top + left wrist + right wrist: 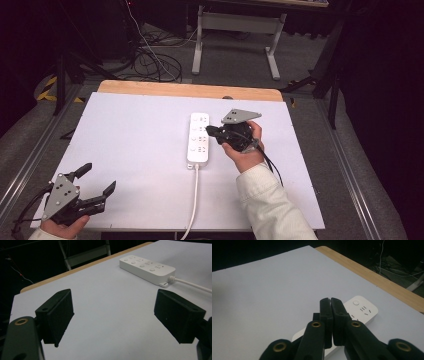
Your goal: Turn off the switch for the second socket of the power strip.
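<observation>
A white power strip (198, 140) lies lengthwise near the middle of the white table (130, 145), and its white cord (194, 200) runs to the front edge. My right gripper (210, 131) is shut with nothing visible between its jaws; the tips are over the strip's right side around its middle sockets. In the right gripper view the closed gripper (330, 300) covers part of the strip (362, 308), and I cannot tell whether it touches. My left gripper (99, 178) stands open at the table's front left corner. Its view shows the left gripper (113, 317) over bare table, the strip (147, 267) far off.
A wooden strip (190, 90) edges the table's far side. Behind it on the floor stand a white desk frame (235, 30) and a tangle of cables (155, 60). Metal rails (350, 170) run along both sides of the table.
</observation>
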Demonstrator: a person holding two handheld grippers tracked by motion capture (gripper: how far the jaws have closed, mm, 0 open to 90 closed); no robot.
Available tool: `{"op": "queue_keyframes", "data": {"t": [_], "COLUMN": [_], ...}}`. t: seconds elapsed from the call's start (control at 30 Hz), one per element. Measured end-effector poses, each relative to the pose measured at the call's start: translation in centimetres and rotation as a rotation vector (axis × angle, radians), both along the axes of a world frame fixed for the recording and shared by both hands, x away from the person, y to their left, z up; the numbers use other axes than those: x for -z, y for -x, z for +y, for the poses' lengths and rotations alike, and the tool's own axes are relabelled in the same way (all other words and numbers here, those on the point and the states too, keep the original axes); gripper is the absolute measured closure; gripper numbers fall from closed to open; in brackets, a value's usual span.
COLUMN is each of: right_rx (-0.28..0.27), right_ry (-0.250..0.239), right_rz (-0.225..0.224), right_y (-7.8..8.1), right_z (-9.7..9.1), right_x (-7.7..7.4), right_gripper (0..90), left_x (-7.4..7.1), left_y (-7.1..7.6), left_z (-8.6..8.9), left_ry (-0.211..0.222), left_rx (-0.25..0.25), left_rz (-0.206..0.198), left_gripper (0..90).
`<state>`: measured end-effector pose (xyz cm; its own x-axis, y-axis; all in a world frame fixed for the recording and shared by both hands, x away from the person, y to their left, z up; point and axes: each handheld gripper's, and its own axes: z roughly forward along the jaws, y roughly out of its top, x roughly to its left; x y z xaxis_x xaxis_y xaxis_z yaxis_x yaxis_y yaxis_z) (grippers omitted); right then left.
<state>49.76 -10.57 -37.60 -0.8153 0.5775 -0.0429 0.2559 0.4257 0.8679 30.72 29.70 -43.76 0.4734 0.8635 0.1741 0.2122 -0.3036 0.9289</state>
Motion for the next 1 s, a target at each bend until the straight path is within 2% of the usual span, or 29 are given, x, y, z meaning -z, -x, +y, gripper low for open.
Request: {"op": "queue_keyframes", "data": {"t": [0.07, 0.23, 0.57, 1.0], "right_rx": [0.004, -0.011, 0.004, 0.030], "right_ry": [-0.006, -0.018, 0.002, 0.049], "right_rz": [0.007, 0.077, 0.077, 0.104], "right_y": [-0.3, -2.3, -3.9, -5.2], "right_z": [0.2, 1.5, 3.3, 4.5], "right_x": [0.2, 2.0, 4.1, 6.2], "right_gripper": [90.0, 90.0, 90.0, 90.0], "left_x": [0.0, 0.0, 0.1, 0.1], "left_y": [0.0, -0.1, -0.1, -0.1], "left_z": [0.0, 0.0, -0.1, -0.1], "left_ry": [0.000, -0.009, -0.006, -0.005], "left_rx": [-0.002, 0.004, 0.009, 0.010], "left_rz": [-0.001, -0.001, 0.004, 0.004], "left_gripper": [16.7, 16.8, 16.7, 16.7]}}
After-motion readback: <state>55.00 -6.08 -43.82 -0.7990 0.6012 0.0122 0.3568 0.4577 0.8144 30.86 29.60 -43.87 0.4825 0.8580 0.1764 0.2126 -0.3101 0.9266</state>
